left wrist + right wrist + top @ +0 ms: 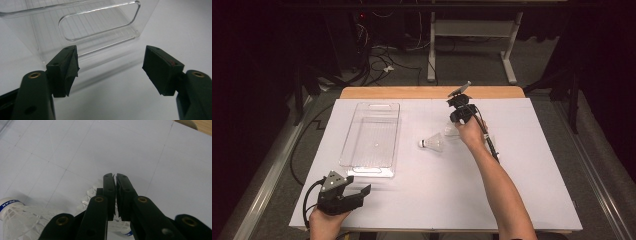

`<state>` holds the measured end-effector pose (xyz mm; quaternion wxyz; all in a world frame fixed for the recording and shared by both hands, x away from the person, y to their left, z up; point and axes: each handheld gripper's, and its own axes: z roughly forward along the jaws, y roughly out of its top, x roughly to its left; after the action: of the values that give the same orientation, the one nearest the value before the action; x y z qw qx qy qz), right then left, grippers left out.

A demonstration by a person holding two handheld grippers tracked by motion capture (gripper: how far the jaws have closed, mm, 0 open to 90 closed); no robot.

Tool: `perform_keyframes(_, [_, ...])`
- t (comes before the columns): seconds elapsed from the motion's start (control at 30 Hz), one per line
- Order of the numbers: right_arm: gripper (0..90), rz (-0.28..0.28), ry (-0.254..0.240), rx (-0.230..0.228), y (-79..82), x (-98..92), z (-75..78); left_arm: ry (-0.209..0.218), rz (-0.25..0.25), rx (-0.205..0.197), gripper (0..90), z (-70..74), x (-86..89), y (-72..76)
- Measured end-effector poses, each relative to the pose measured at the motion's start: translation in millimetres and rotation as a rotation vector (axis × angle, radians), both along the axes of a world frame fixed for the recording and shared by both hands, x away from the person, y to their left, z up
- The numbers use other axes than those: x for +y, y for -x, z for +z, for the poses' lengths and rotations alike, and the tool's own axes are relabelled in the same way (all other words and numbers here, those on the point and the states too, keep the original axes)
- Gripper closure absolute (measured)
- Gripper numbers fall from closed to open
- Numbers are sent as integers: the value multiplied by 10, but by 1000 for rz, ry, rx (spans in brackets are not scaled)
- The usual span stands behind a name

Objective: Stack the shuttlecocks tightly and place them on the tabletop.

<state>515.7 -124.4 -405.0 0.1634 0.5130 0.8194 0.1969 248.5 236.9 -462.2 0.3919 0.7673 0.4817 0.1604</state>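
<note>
A person works two hand-held grippers over a white table [522, 190]. The left gripper [111, 65], its jaws spread wide apart and holding nothing, rests at the near left corner, with the clear plastic tray [373, 135] just ahead of its tips. Farther out, the right gripper [115, 178] has its jaws pressed together; whether they pinch the feather skirt of the second shuttlecock [86, 198] beneath them cannot be told. A white shuttlecock [432, 143] lies on its side just left of that gripper, between it and the tray.
</note>
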Motion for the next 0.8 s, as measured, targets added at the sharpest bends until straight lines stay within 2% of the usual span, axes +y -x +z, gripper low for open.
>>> perform_keyframes(0.33, [884,16,4,-20,80,-72,125,-3,-4,-9,297,15,20,4])
perform_keyframes(0.43, [884,23,-21,-35,134,-85,176,8,6,-5,298,13,52,-3])
perform_keyframes(0.8, [884,88,-84,-61,380,-164,298,0,14,-5,298,14,49,-11])
